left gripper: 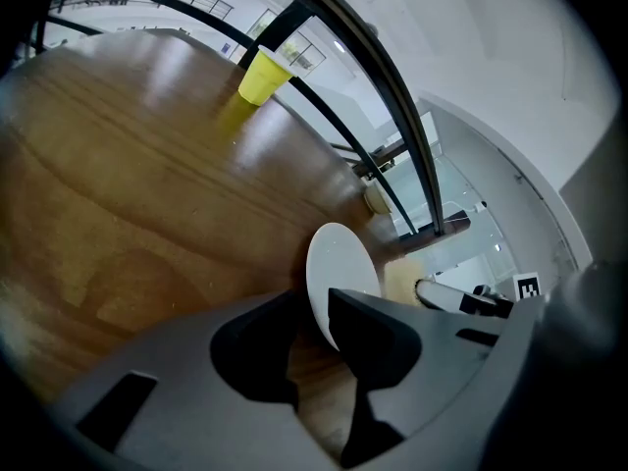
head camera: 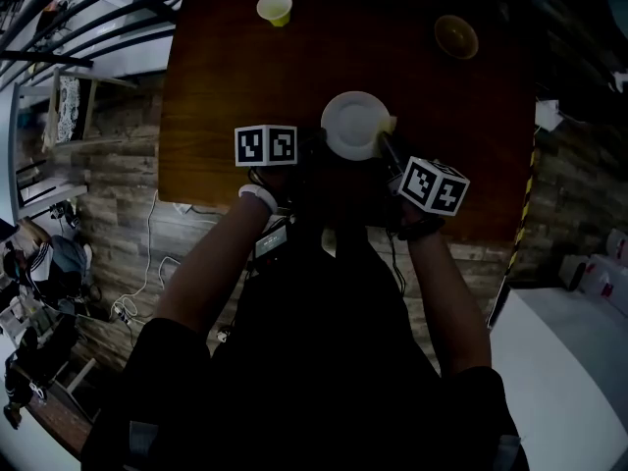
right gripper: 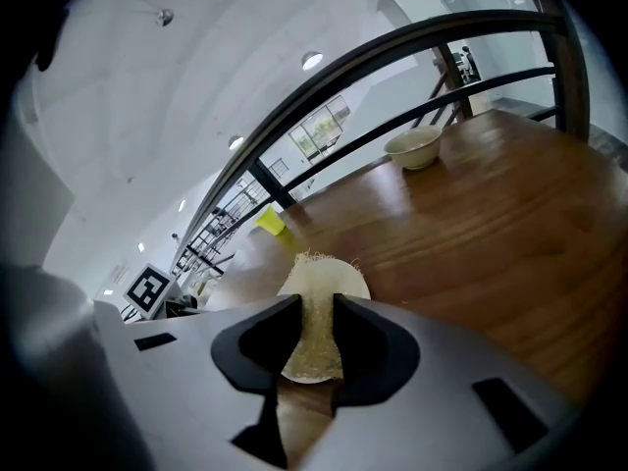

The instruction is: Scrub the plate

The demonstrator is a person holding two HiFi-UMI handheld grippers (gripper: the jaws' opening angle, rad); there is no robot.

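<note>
**White plate gripped at the rim, pad pressed to its far side**

White and round, the plate (head camera: 351, 121) sits near the middle of the brown wooden surface (head camera: 216, 86), just ahead of the person's two bare forearms (head camera: 208, 273). The left gripper (left gripper: 316, 307) has it by the near rim: its dark fingers (left gripper: 378, 337) are closed on the edge, and from that gripper's own view the plate is seen almost edge-on as a narrow oval, with wood showing below it. I can't tell whether the plate touches the wood or is held just off it.

The right gripper (right gripper: 316, 307) comes in from the other side. Its fingers (right gripper: 260, 337) are clamped on a pale, coarse, fibrous pad (right gripper: 312, 332), which stands up between them and lies against the plate's face. In the head view the pad shows as a yellowish tab at the plate's right edge. Each gripper's marker cube sits beside the plate, one on either side.

Farther back on the surface, well apart from the plate, a yellow cup (head camera: 275, 8) stands upright to the left and a bowl (head camera: 456, 36) to the right. A dark railing (right gripper: 392, 47) runs beyond the far edge.
</note>
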